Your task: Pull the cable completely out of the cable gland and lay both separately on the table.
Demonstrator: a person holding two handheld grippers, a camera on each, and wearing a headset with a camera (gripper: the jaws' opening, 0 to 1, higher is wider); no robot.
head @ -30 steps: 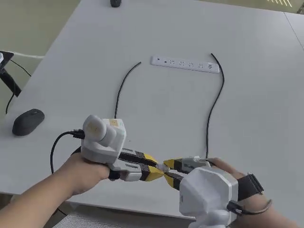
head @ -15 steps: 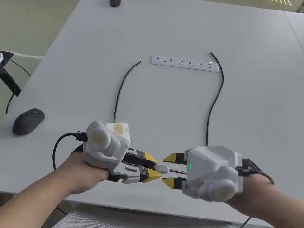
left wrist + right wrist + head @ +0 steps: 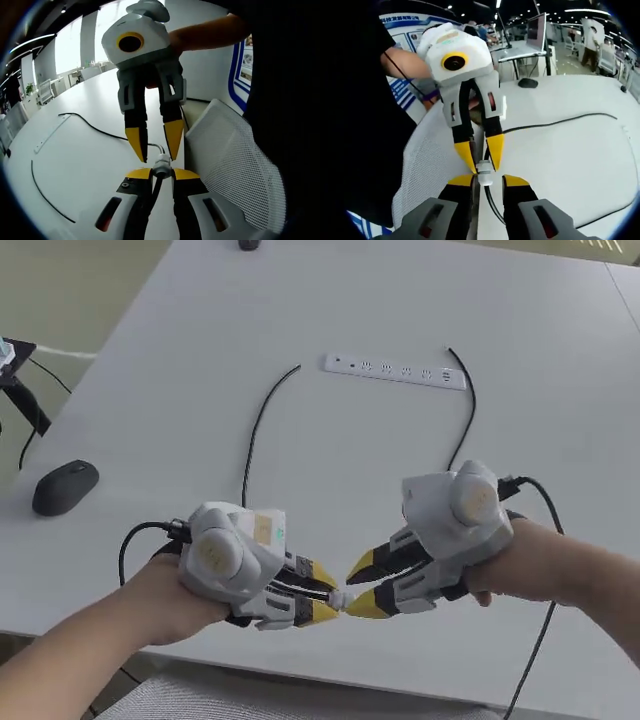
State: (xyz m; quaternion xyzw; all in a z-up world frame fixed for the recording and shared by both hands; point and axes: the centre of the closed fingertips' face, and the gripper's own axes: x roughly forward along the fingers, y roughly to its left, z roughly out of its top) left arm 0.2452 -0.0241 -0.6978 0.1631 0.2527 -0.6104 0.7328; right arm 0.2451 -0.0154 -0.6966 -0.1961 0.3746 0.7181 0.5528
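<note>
Head view: clenching cable gland (image 3: 340, 598) w/ left tool (image 3: 325, 594), well this side of power strip (image 3: 395, 371), above bench (image 3: 300, 300) edge; holding right tool (image 3: 358, 586) released, jaws straddling gland, black cable (image 3: 488, 200) threaded thru it.

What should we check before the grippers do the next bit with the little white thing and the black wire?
1. Left gripper holds the cable gland: ok, its jaws pinch the gland.
2. Right gripper grips the cable: not ok, its jaws stand open around it.
3. Cable out of the gland: not ok, it runs into the gland.
4. Bare table to lay both things on: ok.
5. How tightly the gland clamps the cable: cannot tell.
</note>
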